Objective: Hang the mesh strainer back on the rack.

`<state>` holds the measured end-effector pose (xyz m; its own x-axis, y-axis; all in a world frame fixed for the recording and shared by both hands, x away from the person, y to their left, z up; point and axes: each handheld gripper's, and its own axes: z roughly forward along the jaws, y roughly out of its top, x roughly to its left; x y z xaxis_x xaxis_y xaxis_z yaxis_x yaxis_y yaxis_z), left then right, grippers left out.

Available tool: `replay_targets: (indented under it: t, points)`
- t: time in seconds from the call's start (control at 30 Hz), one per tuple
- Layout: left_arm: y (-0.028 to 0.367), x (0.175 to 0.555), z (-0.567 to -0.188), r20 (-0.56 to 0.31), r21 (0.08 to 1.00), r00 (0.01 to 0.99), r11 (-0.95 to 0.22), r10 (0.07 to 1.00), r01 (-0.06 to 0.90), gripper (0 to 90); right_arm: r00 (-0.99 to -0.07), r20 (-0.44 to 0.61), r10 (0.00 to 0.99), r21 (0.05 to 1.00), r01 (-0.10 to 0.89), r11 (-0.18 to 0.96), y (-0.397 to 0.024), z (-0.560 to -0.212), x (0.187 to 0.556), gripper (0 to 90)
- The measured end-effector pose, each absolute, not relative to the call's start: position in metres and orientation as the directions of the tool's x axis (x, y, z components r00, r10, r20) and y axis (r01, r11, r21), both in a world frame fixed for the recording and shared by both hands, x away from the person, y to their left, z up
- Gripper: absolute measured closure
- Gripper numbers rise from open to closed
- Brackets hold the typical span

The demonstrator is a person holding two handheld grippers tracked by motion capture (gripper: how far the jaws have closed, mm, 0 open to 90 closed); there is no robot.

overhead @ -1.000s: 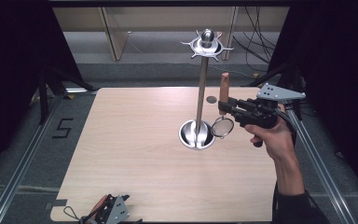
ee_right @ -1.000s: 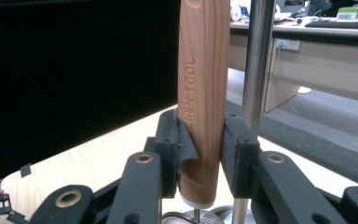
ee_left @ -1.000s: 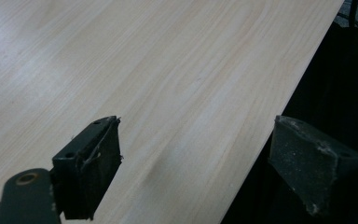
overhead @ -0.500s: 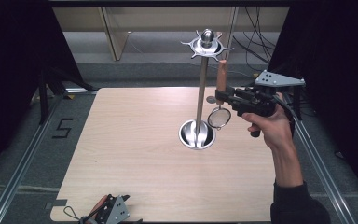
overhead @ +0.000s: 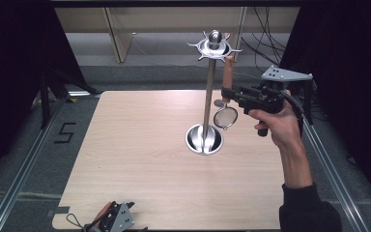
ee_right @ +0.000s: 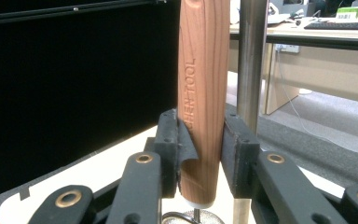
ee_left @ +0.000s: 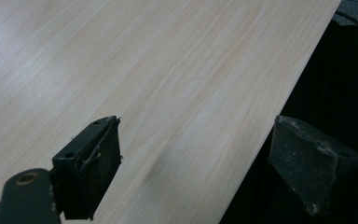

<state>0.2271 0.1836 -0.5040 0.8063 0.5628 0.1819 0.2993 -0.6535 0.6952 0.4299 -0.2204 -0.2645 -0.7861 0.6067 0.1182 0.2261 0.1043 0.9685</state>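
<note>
The right gripper [overhead: 233, 93] is clamped on the wooden handle [ee_right: 201, 93] of a small strainer [overhead: 225, 117], held upright in the air just right of the stand pole [overhead: 208, 104], mesh end hanging down. The strainer looks light and stiff; the handle is smooth, rounded wood that could twist between the pads, so the present hold at its lower half, near the mesh, looks sound. The mesh itself is likely thin and easily dented: do not grip there.

Obstructions: the pole stands just beside the handle, and the stand's top ring [overhead: 214, 48] with hooks is close above the handle tip. The base dish [overhead: 204, 139] lies below.

The left gripper [ee_left: 193, 163] rests at the table [overhead: 140, 159] near edge, jaws apart, holding nothing.
</note>
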Motion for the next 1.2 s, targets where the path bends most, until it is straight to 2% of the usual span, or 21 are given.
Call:
replay_targets:
  t: [0.2, 0.3, 0.5, 0.67, 1.2]
  points:
    - [0.184, 0.227, -0.504, 0.184, 0.696, 0.806, -0.654, 0.563, 0.298, 15.6, -0.784, 0.102, 0.612, 0.968, 0.219, 0.120, -0.218, -0.264, 0.434, 71.2]
    - [0.184, 0.227, -0.504, 0.177, 0.695, 0.809, -0.653, 0.561, 0.301, 15.6, -0.778, 0.135, 0.614, 0.961, 0.255, 0.112, -0.216, -0.265, 0.435, 71.2]
    - [0.184, 0.227, -0.504, 0.186, 0.696, 0.806, -0.655, 0.562, 0.296, 15.6, -0.781, 0.114, 0.614, 0.962, 0.240, 0.127, -0.214, -0.267, 0.441, 71.3]
    - [0.183, 0.227, -0.504, 0.173, 0.695, 0.811, -0.653, 0.559, 0.301, 15.6, -0.776, 0.139, 0.616, 0.955, 0.270, 0.124, -0.215, -0.268, 0.443, 71.2]
    - [0.183, 0.227, -0.504, 0.183, 0.697, 0.807, -0.653, 0.561, 0.296, 15.6, -0.785, 0.128, 0.607, 0.960, 0.251, 0.122, -0.213, -0.275, 0.446, 70.6]
